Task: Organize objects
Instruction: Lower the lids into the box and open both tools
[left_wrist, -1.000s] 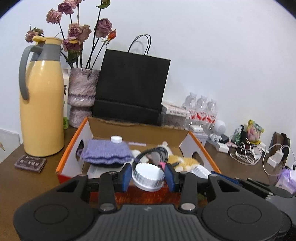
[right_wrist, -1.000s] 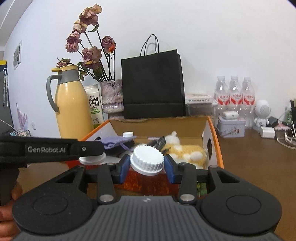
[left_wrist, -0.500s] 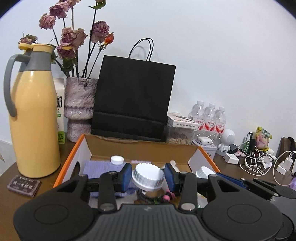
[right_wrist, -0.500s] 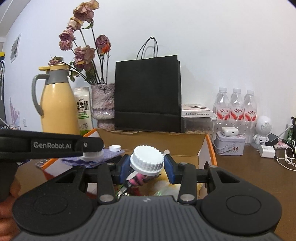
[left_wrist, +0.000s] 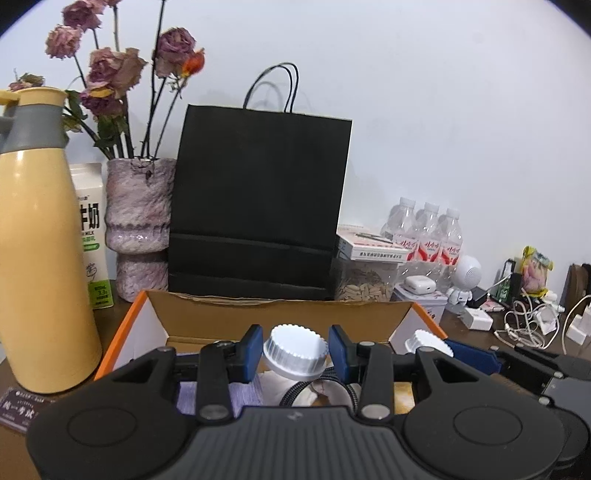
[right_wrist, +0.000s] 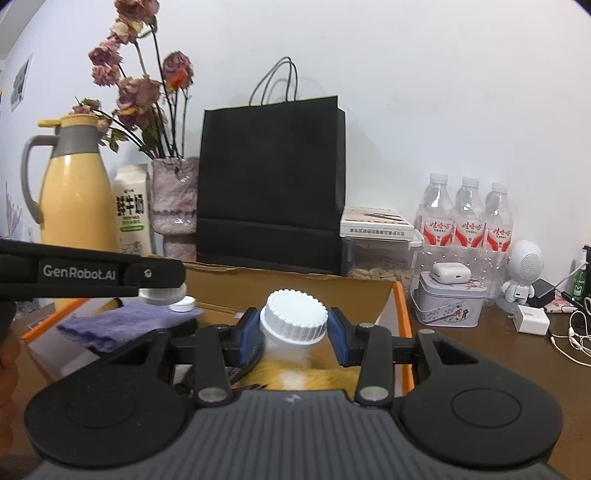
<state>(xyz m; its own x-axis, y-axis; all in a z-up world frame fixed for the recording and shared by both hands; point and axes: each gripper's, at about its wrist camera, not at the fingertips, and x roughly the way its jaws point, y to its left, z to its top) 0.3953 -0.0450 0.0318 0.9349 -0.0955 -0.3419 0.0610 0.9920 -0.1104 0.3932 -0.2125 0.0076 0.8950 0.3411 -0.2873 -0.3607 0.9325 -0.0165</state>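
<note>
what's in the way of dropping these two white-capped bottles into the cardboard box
Nothing visible blocks the open top of the cardboard box. Each gripper's jaws hold a white-capped bottle over it. The floor below is already occupied: a purple cloth, an orange plush and a black cable.

I see a brown tabletop (right_wrist: 480, 354) bearing an open cardboard box (left_wrist: 280, 314) near, yellow jug (left_wrist: 40, 258) left, black bag (left_wrist: 258, 206) far, water bottles (right_wrist: 469, 221) right.
</note>
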